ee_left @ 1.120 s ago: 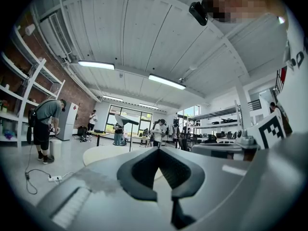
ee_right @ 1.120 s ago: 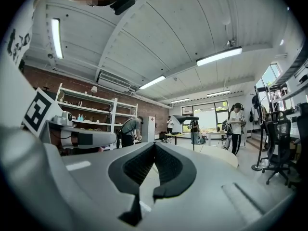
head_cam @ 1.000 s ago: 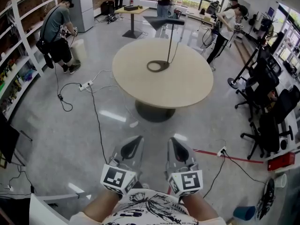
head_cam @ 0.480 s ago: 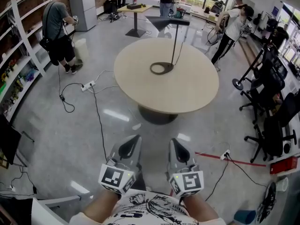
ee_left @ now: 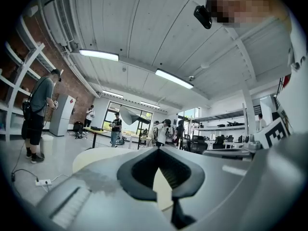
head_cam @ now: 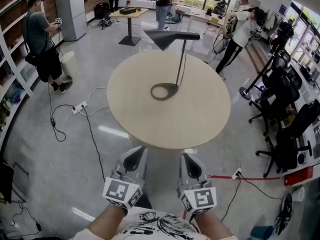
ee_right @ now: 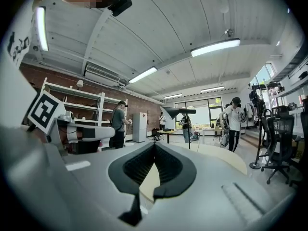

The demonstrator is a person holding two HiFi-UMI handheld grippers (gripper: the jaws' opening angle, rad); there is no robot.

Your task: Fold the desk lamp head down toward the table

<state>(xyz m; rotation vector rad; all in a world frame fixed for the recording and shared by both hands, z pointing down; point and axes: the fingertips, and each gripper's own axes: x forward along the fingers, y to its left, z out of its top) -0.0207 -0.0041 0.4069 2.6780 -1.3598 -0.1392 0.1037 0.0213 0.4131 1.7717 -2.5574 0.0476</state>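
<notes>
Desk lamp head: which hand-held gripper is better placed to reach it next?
Right, marginally. The left hand-held gripper and right hand-held gripper are both shut, short of the round table, but the right lines up nearer the desk lamp head.

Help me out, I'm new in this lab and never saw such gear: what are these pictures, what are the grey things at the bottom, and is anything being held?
There is no robot: a person holds a two-jaw gripper in each hand. The wide picture comes from a camera on the person's head, looking down; the left gripper and right gripper are the grey things at the bottom. The other two pictures come from a camera on each gripper, looking along its jaws. Both pairs of jaws are closed on nothing. Ahead stands a round table bearing only a black desk lamp, its head raised. Neither gripper touches it.
</notes>
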